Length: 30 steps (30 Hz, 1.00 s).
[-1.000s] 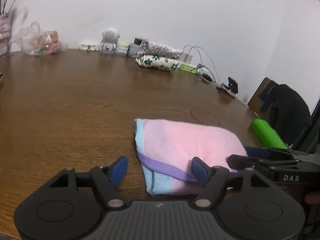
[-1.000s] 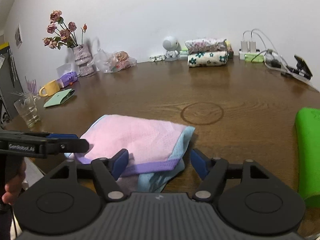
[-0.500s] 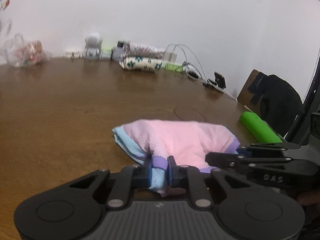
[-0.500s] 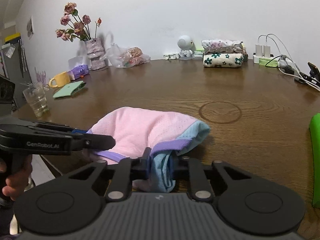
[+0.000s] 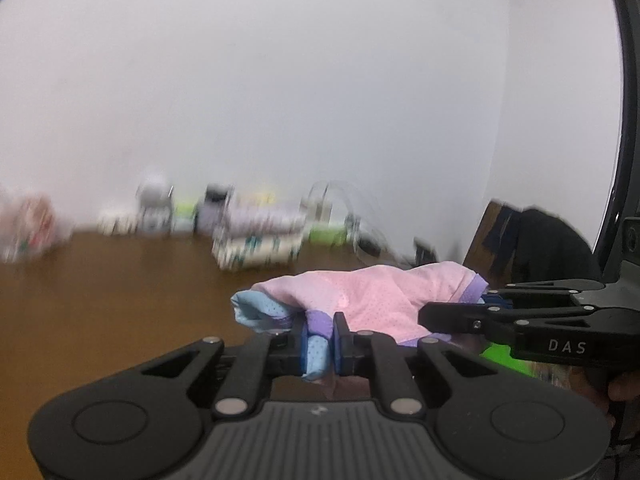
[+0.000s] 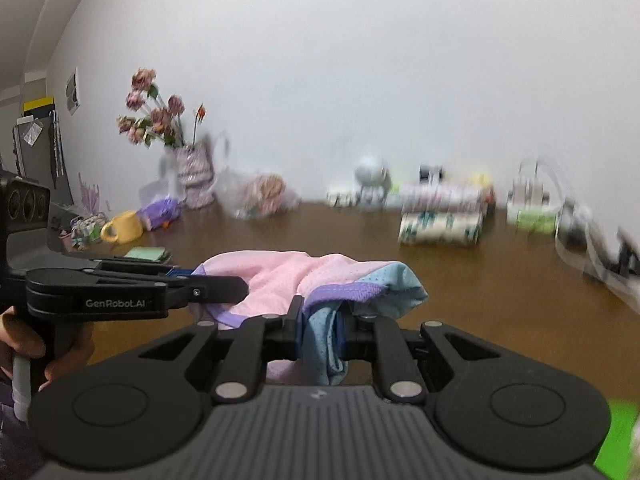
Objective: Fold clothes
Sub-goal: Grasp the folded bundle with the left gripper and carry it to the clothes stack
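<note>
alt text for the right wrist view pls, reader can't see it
The right gripper is shut on the blue edge of a pink, purple and blue mesh garment, held above a brown table. The left gripper reaches in from the left, against the garment's other end.

Soft, even indoor light with no hard shadows or glare; both fisheye views curve toward dark corners, and the clutter along the wall (image 6: 360, 80) smears with motion blur while the near cloth (image 5: 372, 300) stays sharp.

"das" on right gripper (image 5: 496, 300), "genrobot.ai" on left gripper (image 6: 182, 276)
</note>
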Available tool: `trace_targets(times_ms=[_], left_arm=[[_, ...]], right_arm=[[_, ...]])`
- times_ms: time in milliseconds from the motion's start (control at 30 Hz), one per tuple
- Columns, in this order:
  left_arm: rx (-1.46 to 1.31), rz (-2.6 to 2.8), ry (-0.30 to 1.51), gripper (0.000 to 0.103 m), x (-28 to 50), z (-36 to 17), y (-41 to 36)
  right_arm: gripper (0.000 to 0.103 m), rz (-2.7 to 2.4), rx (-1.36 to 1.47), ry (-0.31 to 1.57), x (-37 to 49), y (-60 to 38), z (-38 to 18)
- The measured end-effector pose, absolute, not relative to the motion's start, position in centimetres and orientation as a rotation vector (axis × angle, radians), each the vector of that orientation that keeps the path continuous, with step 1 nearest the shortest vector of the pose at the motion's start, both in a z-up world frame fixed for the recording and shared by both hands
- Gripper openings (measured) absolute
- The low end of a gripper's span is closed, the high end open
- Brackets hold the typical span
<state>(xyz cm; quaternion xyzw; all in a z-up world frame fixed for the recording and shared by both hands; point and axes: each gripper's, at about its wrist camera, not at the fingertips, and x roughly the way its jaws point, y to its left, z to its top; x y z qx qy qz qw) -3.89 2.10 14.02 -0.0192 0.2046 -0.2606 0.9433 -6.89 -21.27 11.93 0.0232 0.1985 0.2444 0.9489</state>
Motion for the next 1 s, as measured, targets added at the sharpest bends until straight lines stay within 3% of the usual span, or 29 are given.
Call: trace_targets(times_ms=[200,400,700,900,1000], left_arm=[[-0.055,-0.557,0.346,0.01,7.1,20.5,0.0],[-0.054,-0.529,0.347,0.01,19.2,22.0,-2.4],[-0.08,-0.503,0.438,0.01,31.2,16.8,-4.8],[-0.113,-0.504,0.523,0.01,34.5,12.3,-5.2],[-0.105,-0.504,0.59,0.019,35.5,10.2,-4.8]], right_arm=[[0.014,0.482,0.028,0.352,3.4,-23.2,19.7],[0.014,0.46,-0.01,0.383,16.5,-24.3,23.8],[0.014,0.438,0.002,0.54,32.9,-25.7,18.8],[0.014,0.441,0.038,0.611,35.7,-26.3,14.1],[0.015,0.419,0.02,0.643,36.2,-26.4,12.4]])
